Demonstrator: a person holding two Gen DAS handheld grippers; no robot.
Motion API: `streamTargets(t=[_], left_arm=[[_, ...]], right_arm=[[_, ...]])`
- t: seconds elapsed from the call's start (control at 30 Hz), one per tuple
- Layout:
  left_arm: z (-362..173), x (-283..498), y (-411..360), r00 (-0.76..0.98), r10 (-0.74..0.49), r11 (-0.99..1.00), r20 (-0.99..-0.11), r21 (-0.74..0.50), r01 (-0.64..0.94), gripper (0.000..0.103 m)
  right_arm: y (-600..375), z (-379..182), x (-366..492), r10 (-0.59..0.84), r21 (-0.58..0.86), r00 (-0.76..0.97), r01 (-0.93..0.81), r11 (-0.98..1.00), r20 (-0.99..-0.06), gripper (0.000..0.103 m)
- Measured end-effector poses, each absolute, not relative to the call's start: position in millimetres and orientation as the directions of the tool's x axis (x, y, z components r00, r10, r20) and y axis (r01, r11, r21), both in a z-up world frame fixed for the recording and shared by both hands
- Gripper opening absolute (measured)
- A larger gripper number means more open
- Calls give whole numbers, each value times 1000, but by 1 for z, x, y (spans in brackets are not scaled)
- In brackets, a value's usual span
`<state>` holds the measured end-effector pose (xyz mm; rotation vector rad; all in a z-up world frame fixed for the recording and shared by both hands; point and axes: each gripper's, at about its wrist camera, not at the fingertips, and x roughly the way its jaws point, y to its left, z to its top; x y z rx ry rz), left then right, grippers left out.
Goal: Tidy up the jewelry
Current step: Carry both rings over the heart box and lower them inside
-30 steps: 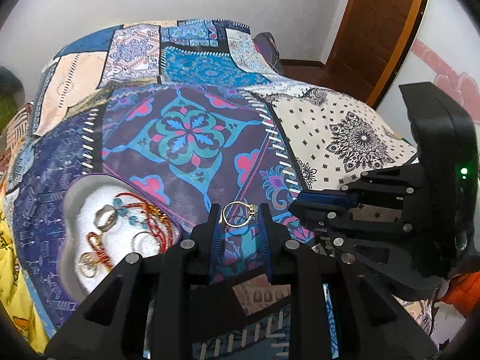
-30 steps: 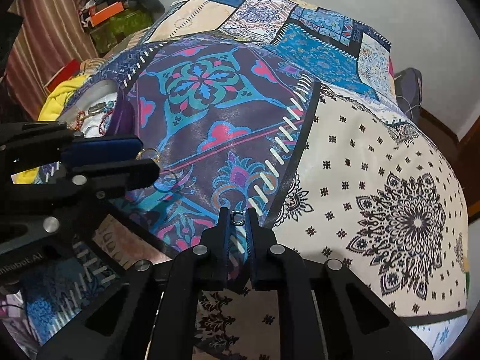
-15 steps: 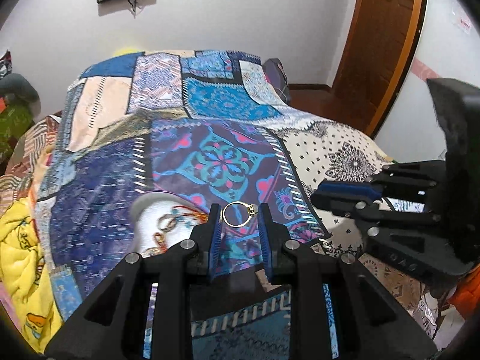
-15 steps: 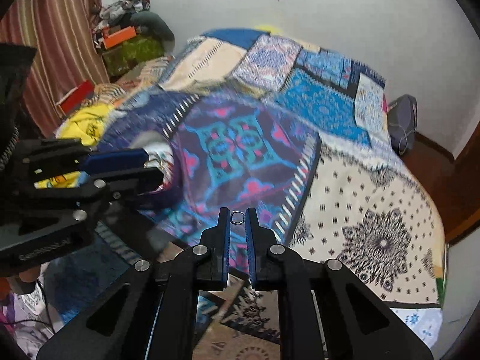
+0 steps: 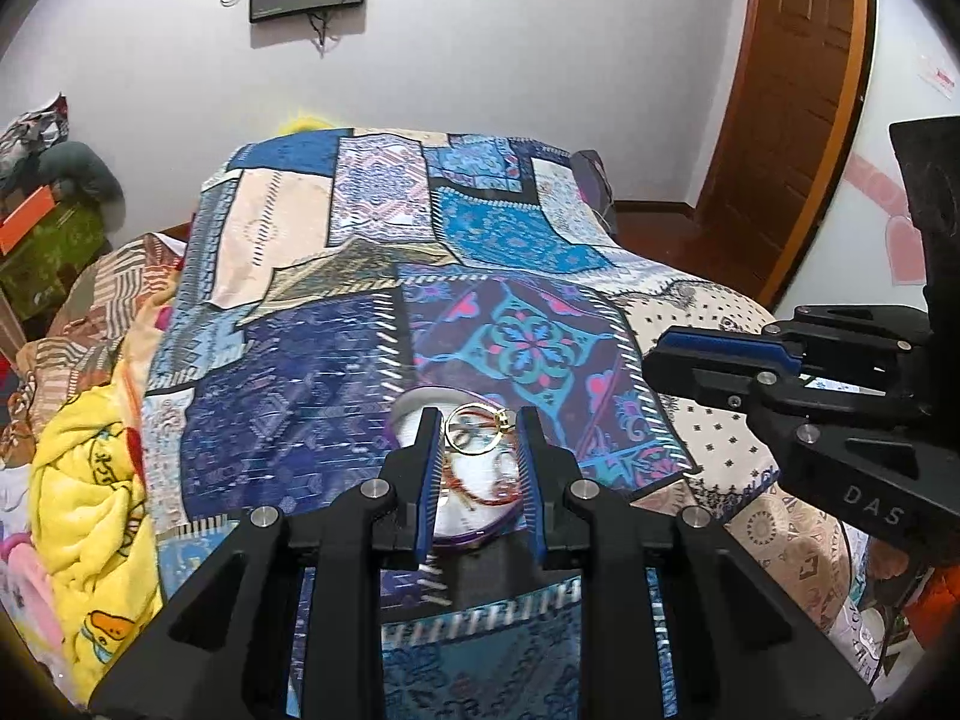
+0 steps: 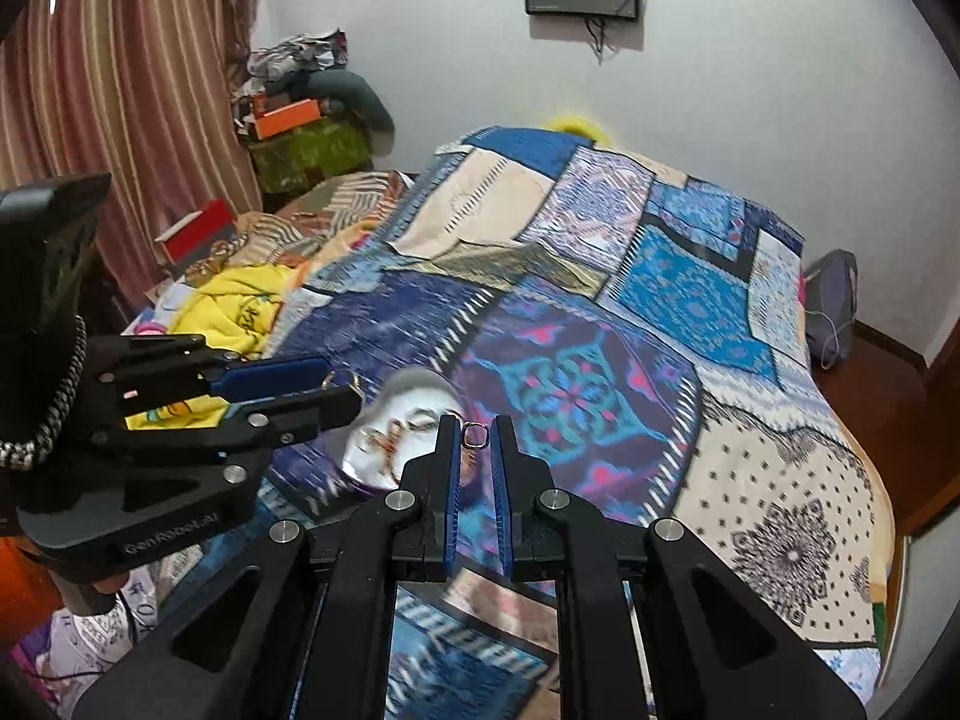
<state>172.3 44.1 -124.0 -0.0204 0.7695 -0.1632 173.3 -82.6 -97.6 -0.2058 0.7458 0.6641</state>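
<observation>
Above a patchwork bedspread [image 5: 312,384], you hold both grippers aloft. Your left gripper [image 5: 478,420] clasps a gold ring [image 5: 477,433] by its sides between blue pads, a small setting at its upper right. Your right gripper [image 6: 476,433], jaws nearly together, pinches a small silvery ring [image 6: 476,435]. Below them on the bedspread lies a white, purple-rimmed tray [image 6: 414,405] holding tangled red and gold jewelry [image 5: 480,489].
</observation>
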Motion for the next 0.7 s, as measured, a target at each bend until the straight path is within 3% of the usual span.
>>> streamTargets(t=[0.7], left_arm=[[-173,188,67,638,-148,988,-755,-85,128,23]], right_arm=[[-44,-139,202,534,160,428,-652,741,-729,9]])
